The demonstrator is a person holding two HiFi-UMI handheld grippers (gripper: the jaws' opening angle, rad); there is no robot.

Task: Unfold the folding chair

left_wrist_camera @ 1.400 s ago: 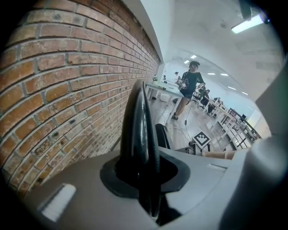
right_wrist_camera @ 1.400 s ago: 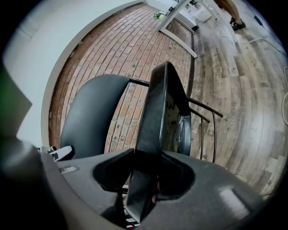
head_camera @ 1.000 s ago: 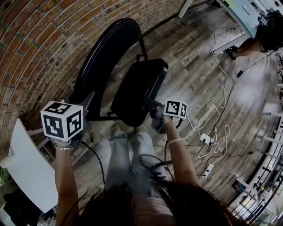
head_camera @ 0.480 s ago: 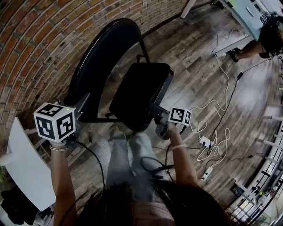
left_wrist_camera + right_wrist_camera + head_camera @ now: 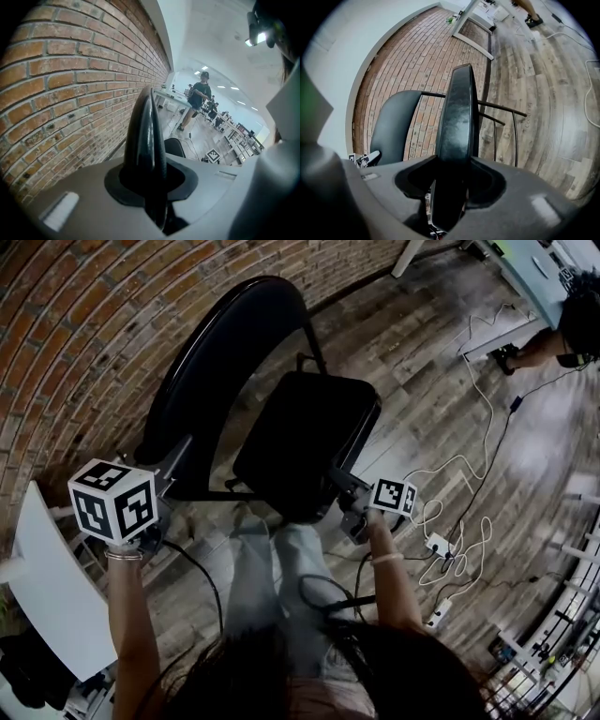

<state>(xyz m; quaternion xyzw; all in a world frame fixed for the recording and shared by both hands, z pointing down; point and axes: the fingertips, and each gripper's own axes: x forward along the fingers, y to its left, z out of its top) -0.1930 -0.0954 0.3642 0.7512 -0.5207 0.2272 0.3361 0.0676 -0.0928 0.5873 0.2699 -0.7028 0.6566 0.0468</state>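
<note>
In the head view we see the folding chair standing on the wooden floor close to the brick wall, at the floor's edge. Its black backrest is upright and its seat is tilted partway down. Our left claw is at the lower side edge of the backrest. Our right claw is at the near edge of the seat. White cables trail over the floor to the right of the chair.

In the left gripper view, the narrow claw is clamped on the thin black edge of the backrest, which rises straight out of the gap between the jaws. A person stands far back in the room.

In the right gripper view, the padded edge of the seat fills the gap, and the jaws, which have just been opening, stand fairly wide and touch it on both sides. The backrest shows to the left, and the metal frame tubes to the right.
</note>
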